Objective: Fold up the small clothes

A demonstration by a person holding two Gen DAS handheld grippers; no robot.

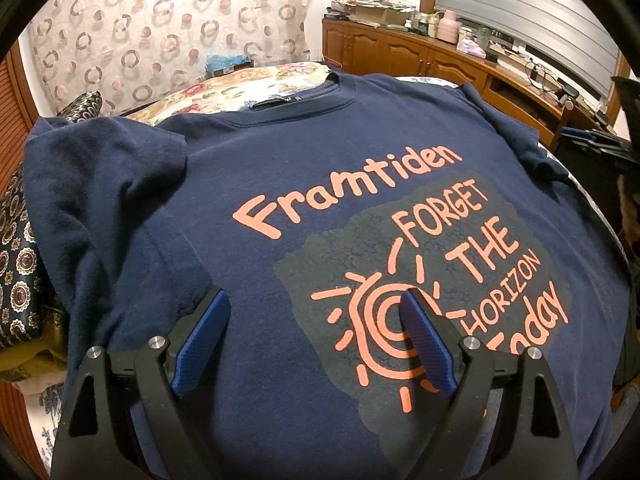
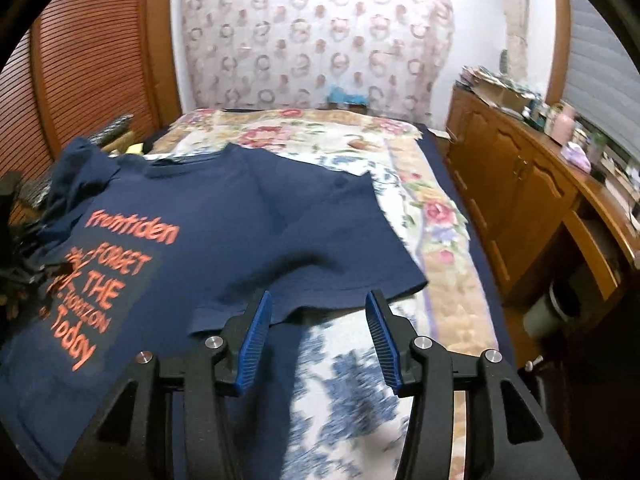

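left gripper: black frame, blue ribbed pads, jaws wide apart, nothing between them; hovers over the chest print of the shirt, near the orange sun graphic.
right gripper: same build, jaws also spread and empty; sits at the shirt's right side, pads straddling the edge of the right sleeve (contact with cloth not clear, frame is motion-blurred).
shirt: navy blue cotton T-shirt with orange "Framtiden" lettering, lies face up on the floral quilted bedspread, collar pointing away from the person, hem towards them.
sleeves: right one lies spread flat to the side; left sleeve is bunched and rumpled near the patterned dark cushion at the bed's edge.
surroundings: wooden sideboard to the right, well apart from the work.
step in hand: my read is the start, garment laid out, no fold made yet, both tools positioning for a first grasp.
next move: likely close the right pads on the sleeve edge and carry it across towards the centre; needs a pinch of the top layers only (not the bedspread underneath).
watch: left sleeve probably wants flattening first, or the fold ends up lumpy.
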